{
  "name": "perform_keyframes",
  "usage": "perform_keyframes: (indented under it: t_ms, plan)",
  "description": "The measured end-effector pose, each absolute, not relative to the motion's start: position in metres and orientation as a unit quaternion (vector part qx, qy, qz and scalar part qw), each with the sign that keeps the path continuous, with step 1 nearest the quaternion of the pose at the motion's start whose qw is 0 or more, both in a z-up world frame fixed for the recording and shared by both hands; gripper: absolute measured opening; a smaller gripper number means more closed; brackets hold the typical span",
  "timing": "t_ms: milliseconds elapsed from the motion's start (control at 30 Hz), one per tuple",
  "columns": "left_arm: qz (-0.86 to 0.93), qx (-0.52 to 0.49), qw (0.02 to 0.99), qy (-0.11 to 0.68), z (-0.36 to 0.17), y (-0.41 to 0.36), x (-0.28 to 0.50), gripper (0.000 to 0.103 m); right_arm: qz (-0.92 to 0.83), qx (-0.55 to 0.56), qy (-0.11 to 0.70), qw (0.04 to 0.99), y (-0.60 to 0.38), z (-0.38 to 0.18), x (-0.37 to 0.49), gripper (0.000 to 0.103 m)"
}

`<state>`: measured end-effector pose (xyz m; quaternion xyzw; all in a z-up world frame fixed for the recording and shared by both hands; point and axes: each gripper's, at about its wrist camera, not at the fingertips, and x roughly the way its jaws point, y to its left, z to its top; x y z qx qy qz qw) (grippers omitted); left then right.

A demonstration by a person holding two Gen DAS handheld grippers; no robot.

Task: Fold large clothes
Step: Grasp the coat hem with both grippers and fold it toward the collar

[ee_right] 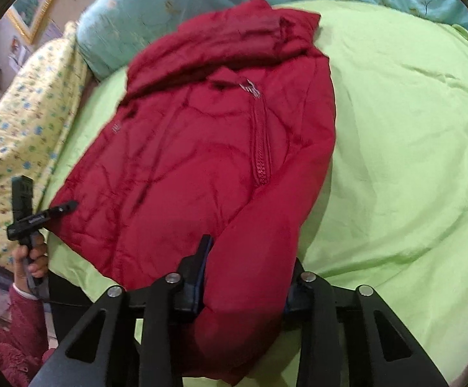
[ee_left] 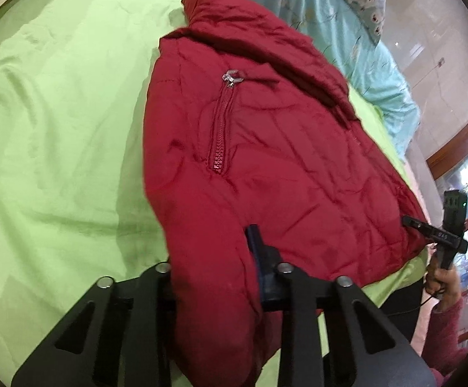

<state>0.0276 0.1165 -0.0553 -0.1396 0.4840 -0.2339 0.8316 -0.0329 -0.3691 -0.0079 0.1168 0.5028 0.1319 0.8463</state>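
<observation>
On the lime-green bed sheet [ee_left: 56, 129] lies the puffy red quilted jacket [ee_left: 266, 148]. Left gripper [ee_left: 214, 274] and right gripper [ee_right: 247, 277] jaws both pinch its near hem. Next, I'd guess: lift evenly, fold toward the collar.

No text, label or brand reads clearly in either view. The only lettering stands on the side of the other gripper as each camera sees it: pale characters on the right gripper's [ee_left: 427, 230] black finger at the right edge of the left wrist view, and pale characters on the left gripper's [ee_right: 45, 214] black finger at the left edge of the right wrist view. Both marks are too small and blurred to make out. A tiny pale mark on the red jacket [ee_right: 116, 127] is also unreadable.
</observation>
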Motion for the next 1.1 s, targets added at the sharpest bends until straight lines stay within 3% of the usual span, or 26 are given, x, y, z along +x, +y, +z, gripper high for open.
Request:
perform_keyframes:
  t_ms: [633, 1100]
  plan:
    - [-0.282, -0.138, 0.873, 0.374, 0.034, 0.122, -0.013, 0.016, 0.23, 0.221, 0.395, 0.862, -0.412, 0.039, -0.046, 0.025]
    - [-0.276, -0.173, 0.884, 0.336, 0.083, 0.124, 0.067, 0.016, 0.196, 0.22, 0.31, 0.904, -0.418, 0.092, 0.02, 0.025]
